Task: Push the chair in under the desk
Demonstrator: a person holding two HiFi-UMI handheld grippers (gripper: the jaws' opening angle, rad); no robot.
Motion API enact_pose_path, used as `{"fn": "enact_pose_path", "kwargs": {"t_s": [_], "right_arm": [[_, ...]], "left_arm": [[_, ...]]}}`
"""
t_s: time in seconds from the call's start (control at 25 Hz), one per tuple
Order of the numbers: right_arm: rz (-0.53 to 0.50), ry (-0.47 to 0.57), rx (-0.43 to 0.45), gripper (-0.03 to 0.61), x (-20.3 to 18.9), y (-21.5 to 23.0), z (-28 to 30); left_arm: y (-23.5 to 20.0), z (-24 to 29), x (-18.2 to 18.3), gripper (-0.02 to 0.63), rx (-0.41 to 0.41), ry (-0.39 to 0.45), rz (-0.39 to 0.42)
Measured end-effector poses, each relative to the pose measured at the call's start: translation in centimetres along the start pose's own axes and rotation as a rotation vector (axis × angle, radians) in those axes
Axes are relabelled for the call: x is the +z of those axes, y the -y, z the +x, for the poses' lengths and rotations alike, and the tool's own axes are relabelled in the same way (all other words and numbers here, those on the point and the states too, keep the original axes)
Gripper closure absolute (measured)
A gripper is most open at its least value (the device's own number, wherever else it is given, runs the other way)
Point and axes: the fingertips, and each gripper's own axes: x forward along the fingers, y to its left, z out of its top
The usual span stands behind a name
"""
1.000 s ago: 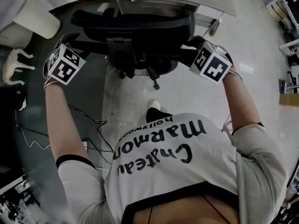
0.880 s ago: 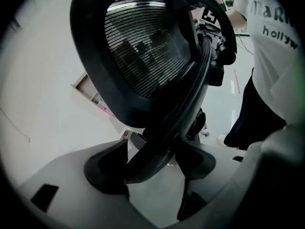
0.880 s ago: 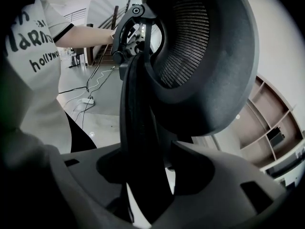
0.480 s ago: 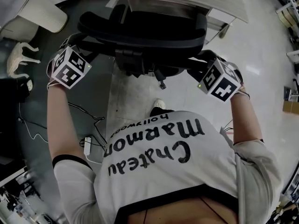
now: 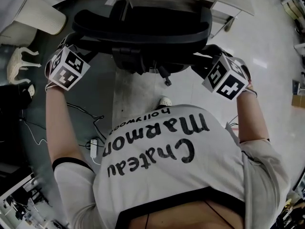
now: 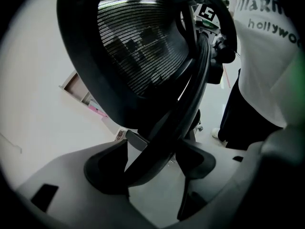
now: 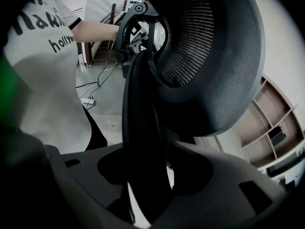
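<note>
A black office chair [image 5: 143,27] with a mesh back stands at the pale desk [image 5: 228,4], its seat towards the desk. My left gripper [image 5: 72,39] is at the back's left side, my right gripper [image 5: 204,57] at its right side. In the left gripper view the back's curved black frame [image 6: 190,94] runs between the jaws of my left gripper [image 6: 152,168], against the pads. In the right gripper view the frame bar [image 7: 138,109] fills the gap of my right gripper [image 7: 152,175]. Its jaws have just been closing, with this bar between them.
A white bin [image 5: 40,15] and a small white figure [image 5: 21,61] stand on the floor at the left. Cables and a power strip [image 5: 93,147] lie by my left arm. My shoe [image 5: 164,101] is behind the chair's base. Shelving [image 7: 276,137] shows at the right.
The head view has shifted a little. Both grippers stay at the sides of the chair's back; the right one sits slightly lower in the picture.
</note>
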Motion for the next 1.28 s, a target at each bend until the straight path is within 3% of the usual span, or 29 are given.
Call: {"fn": "enact_pose_path", "kwargs": {"t_s": [0.64, 1.12, 1.28], "right_arm": [[0.036, -0.006, -0.018, 0.354, 0.5, 2.9, 1.4], [0.067, -0.024, -0.016, 0.344, 0.3, 5.0, 2.2], [0.061, -0.023, -0.021, 0.344, -0.1, 5.4, 2.0]], "left_arm": [[-2.8, 2.6, 0.5, 0.299, -0.017, -0.004, 0.065], [-4.3, 4.2, 1.3, 0.302, -0.029, 0.071, 0.119], [-4.1, 5.0, 1.8, 0.302, -0.043, 0.044, 0.168]]}}
